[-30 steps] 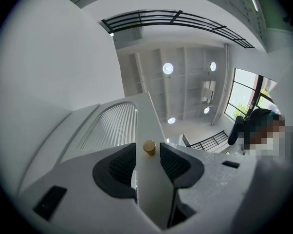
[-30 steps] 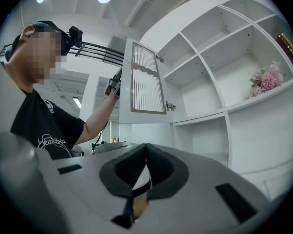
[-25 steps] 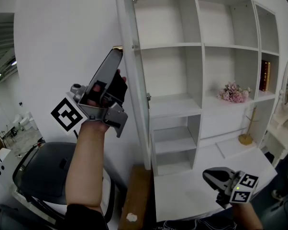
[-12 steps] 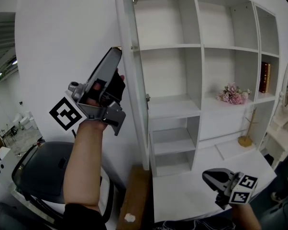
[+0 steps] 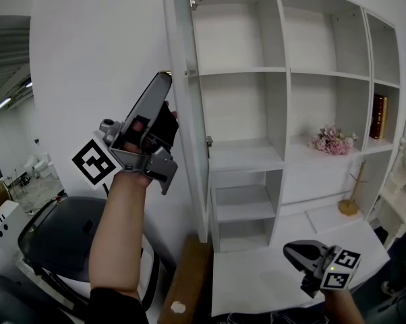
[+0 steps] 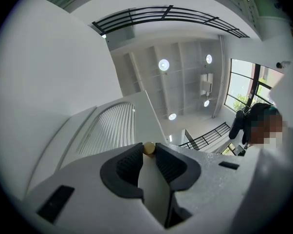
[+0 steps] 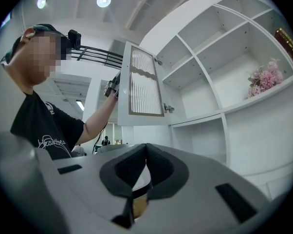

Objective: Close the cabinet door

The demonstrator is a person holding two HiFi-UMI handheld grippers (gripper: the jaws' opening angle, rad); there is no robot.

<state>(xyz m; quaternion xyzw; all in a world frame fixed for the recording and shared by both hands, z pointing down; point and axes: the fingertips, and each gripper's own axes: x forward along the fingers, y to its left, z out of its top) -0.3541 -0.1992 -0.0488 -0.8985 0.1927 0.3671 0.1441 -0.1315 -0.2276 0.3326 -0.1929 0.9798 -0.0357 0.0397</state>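
Note:
The white cabinet door [image 5: 186, 113] stands open, edge-on in the head view. Its ribbed glass panel [image 7: 145, 82] shows in the right gripper view. My left gripper [image 5: 164, 76] is raised to the door's outer face, pointing up. In the left gripper view its jaws [image 6: 149, 152] pinch a small gold knob [image 6: 149, 148] on the door [image 6: 112, 130]. My right gripper [image 5: 301, 252] hangs low at the right, over the white counter [image 5: 270, 275], far from the door. Its pads [image 7: 158, 167] meet with nothing between them.
The open shelving [image 5: 284, 73] holds pink flowers [image 5: 332, 140] and a dark book [image 5: 378, 117]. A gold stand [image 5: 351, 194] is on the counter. A dark grey seat [image 5: 61, 235] and a brown board [image 5: 189, 275] lie below the door.
The door and both grippers keep their places. Only the head view has shifted a little.

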